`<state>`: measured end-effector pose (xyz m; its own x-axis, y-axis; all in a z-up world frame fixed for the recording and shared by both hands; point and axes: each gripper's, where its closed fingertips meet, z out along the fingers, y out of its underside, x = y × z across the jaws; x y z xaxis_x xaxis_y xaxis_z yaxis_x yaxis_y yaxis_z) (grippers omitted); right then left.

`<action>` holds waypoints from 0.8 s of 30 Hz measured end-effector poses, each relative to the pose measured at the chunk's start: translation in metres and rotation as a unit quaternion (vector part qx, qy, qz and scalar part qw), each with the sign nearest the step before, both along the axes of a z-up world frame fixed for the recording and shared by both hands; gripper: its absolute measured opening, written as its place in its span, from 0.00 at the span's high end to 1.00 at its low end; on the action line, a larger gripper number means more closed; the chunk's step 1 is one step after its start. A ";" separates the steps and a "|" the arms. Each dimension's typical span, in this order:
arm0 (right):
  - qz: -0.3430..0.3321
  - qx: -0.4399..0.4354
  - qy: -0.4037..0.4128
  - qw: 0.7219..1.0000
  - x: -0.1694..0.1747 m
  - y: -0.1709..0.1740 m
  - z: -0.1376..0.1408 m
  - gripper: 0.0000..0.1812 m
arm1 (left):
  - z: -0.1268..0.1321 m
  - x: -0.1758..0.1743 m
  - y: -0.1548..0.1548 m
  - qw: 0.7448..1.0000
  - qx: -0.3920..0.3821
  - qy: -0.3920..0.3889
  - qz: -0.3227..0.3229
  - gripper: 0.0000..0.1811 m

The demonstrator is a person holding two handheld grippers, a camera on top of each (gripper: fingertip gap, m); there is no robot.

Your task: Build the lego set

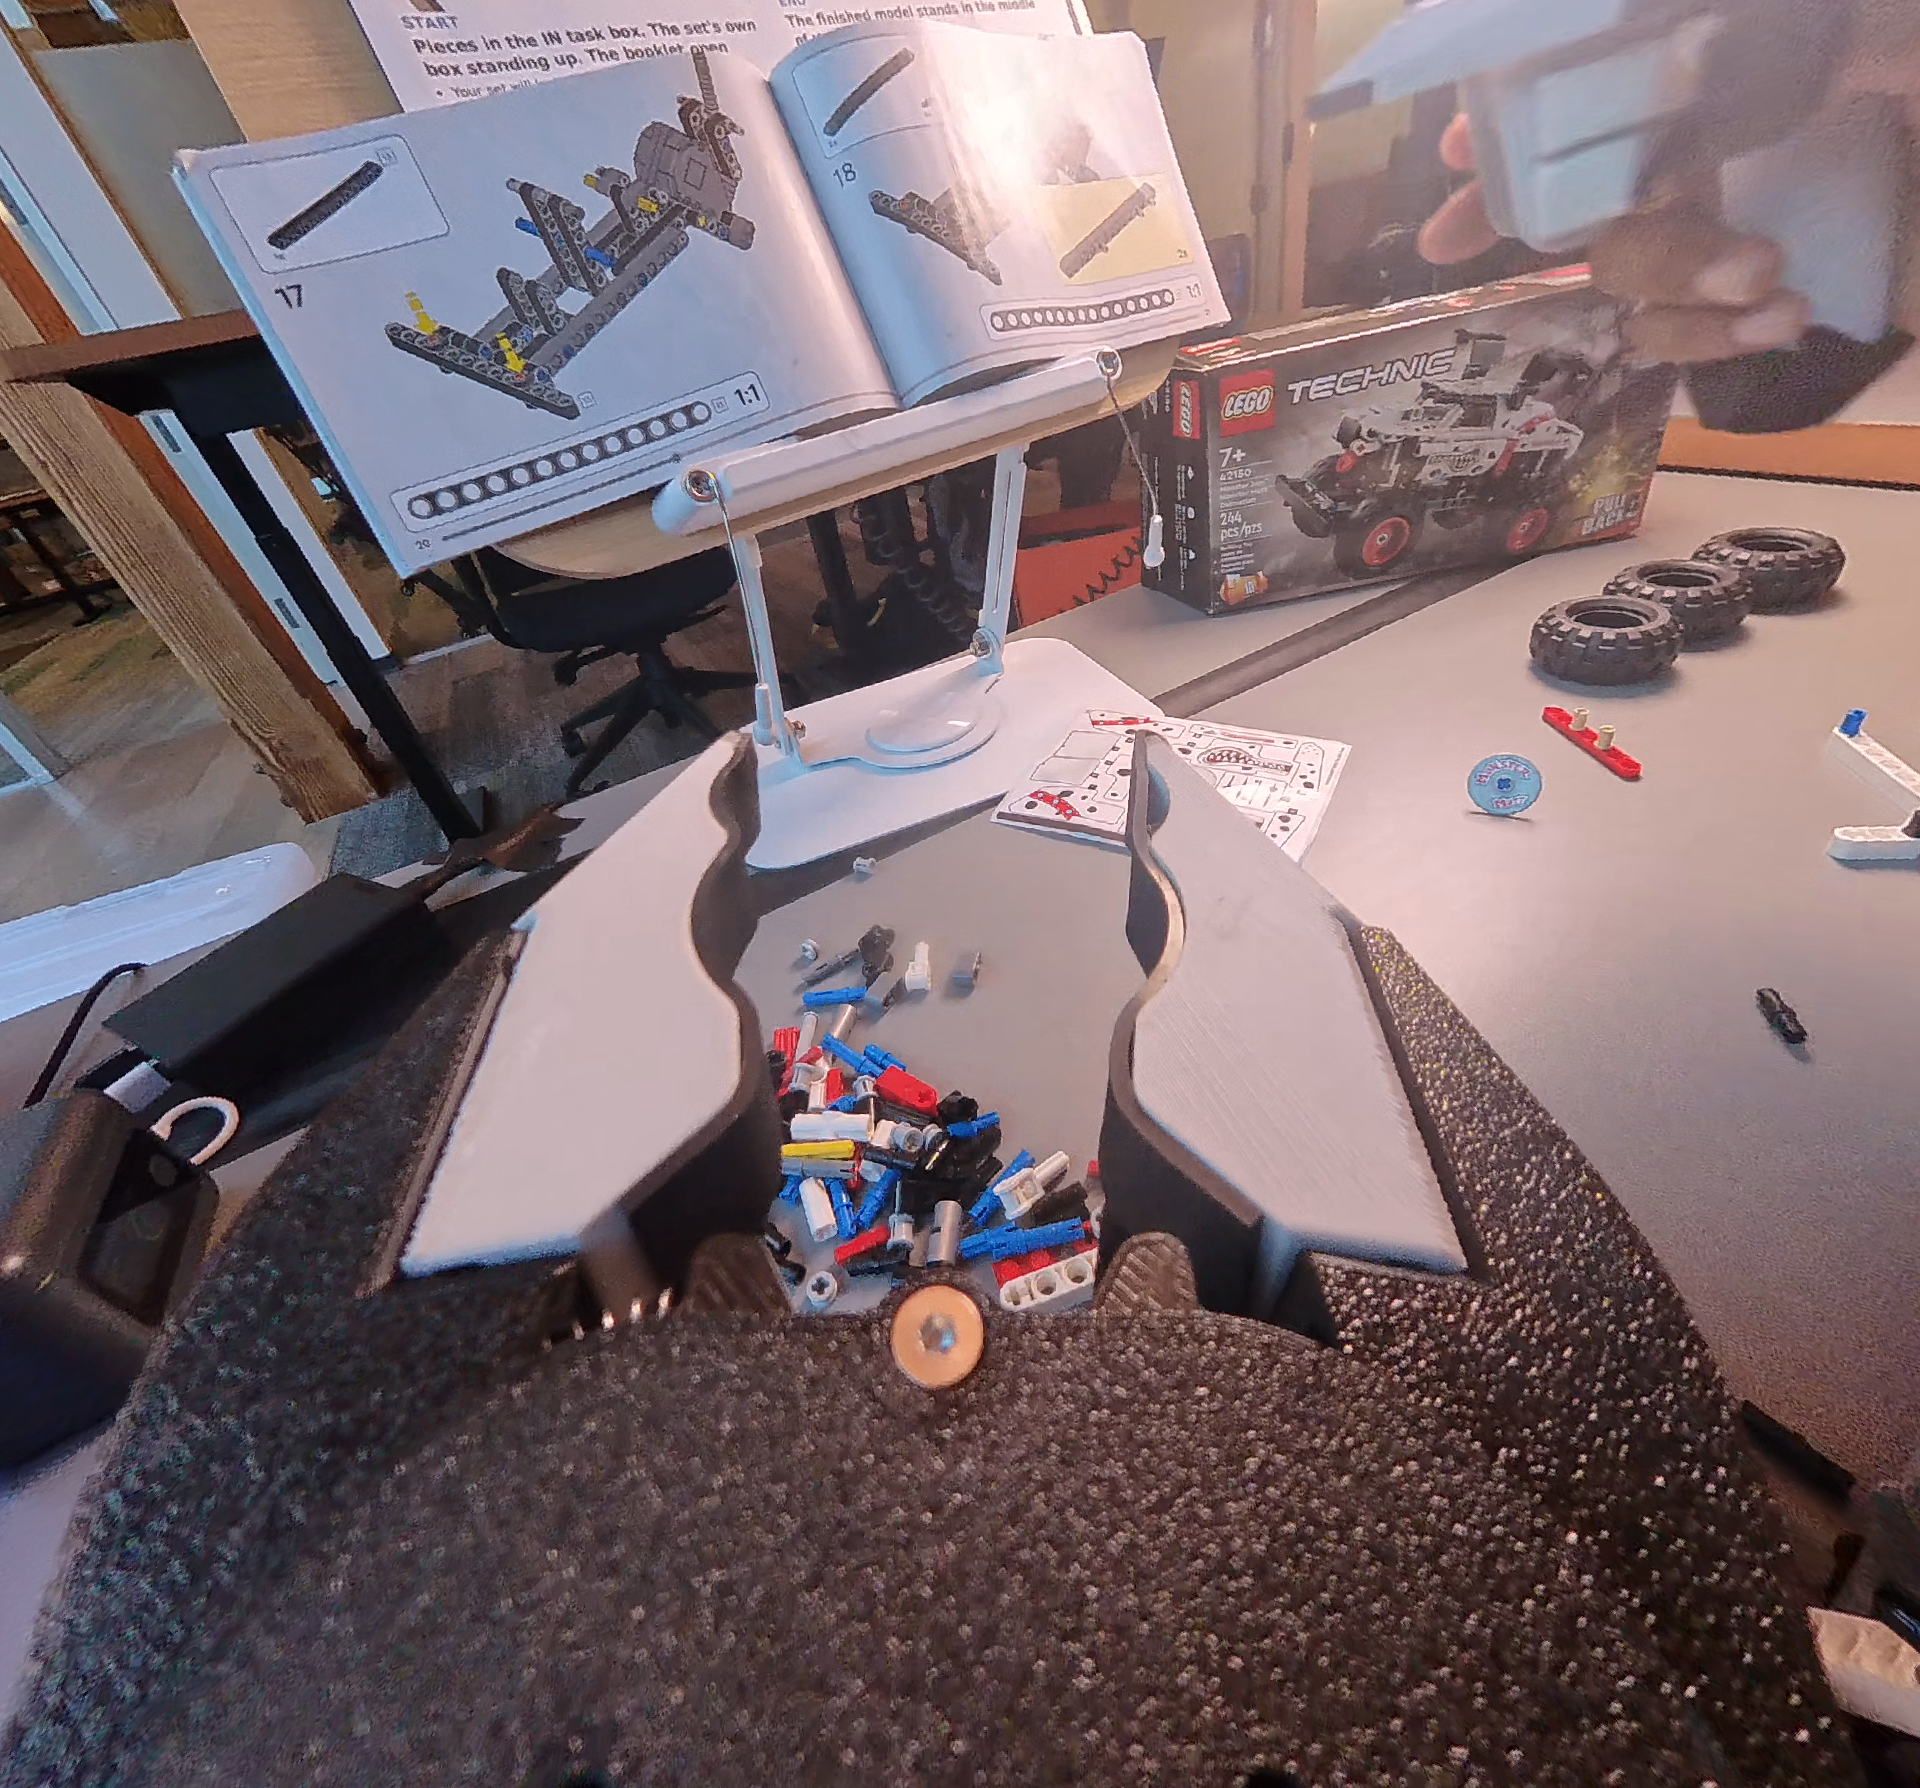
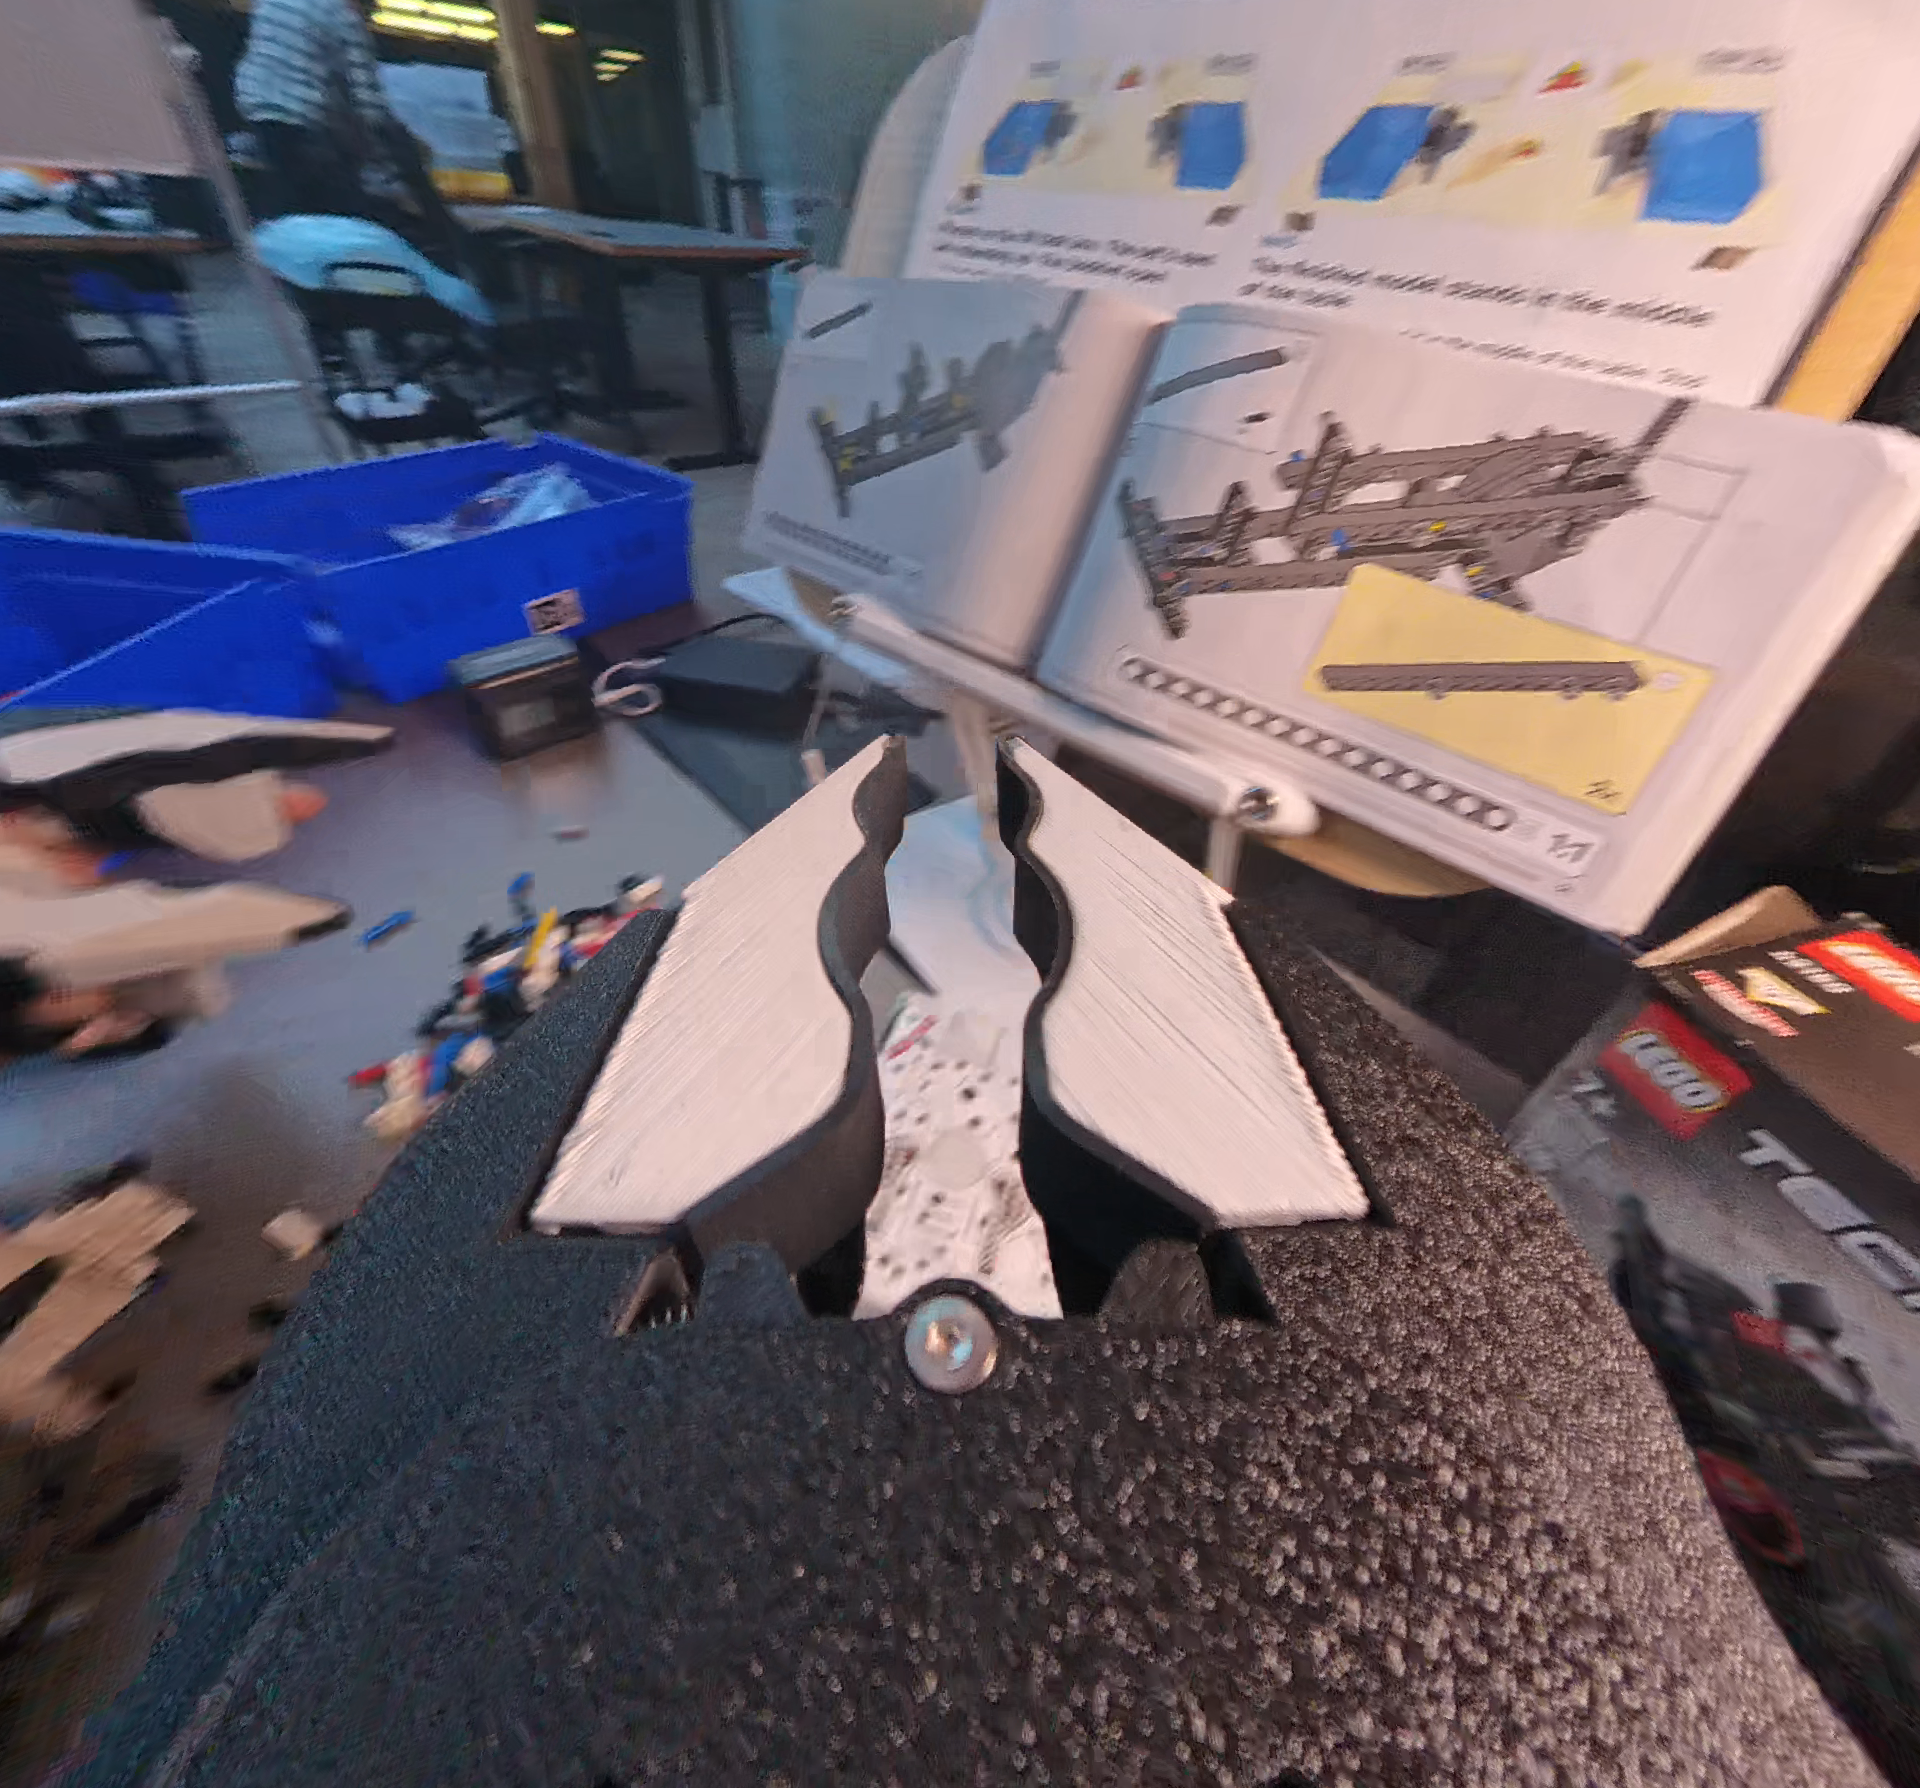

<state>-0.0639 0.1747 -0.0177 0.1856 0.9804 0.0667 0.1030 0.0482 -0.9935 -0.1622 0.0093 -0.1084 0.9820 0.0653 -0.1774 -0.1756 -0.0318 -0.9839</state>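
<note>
The left gripper (image 1: 940,782) hangs with its pale ribbed, black-edged fingers (image 1: 623,990) wide apart and empty, straddling a heap of small blue, red, black and white plastic pins and connectors (image 1: 904,1156) on the smooth grey worktop (image 1: 1558,959), probably to pick the next piece. The right gripper (image 2: 951,751), blurred, has its fingers (image 2: 727,1000) nearly together with a slim gap, nothing between them, aimed towards the open paper instruction booklet (image 1: 665,263), which a white metal stand (image 1: 883,730) props at reading height. Beyond lie a printed sticker sheet (image 1: 1226,772), three knobbly black rubber tyres (image 1: 1683,595), a flat red beam with tan pegs (image 1: 1590,741), and the upright black cardboard set box (image 1: 1392,471).
</note>
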 end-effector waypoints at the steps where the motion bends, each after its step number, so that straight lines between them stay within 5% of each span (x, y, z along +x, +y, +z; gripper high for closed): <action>1: 0.039 -0.008 -0.018 0.999 0.009 -0.026 -0.008 0.91 | 0.003 0.000 -0.001 1.000 0.006 -0.002 -0.004 0.61; 9: 0.217 0.022 -0.162 0.962 0.112 -0.191 -0.099 0.89 | 0.026 0.028 -0.008 0.996 0.018 0.013 -0.090 0.68; 16: 0.163 0.160 -0.281 0.932 0.133 -0.200 -0.169 0.68 | 0.038 0.083 -0.032 0.975 -0.047 0.080 -0.204 0.66; 24: 0.143 0.350 -0.230 0.897 0.134 -0.217 -0.183 0.88 | -0.032 0.081 -0.091 0.959 -0.170 -0.027 -0.225 0.59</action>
<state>0.0696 -0.0421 -0.2005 -0.2717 0.6718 0.6890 0.3776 0.7330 -0.5658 -0.0814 -0.0819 -0.1401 0.9056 -0.4198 -0.0610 -0.1953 -0.2850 -0.9384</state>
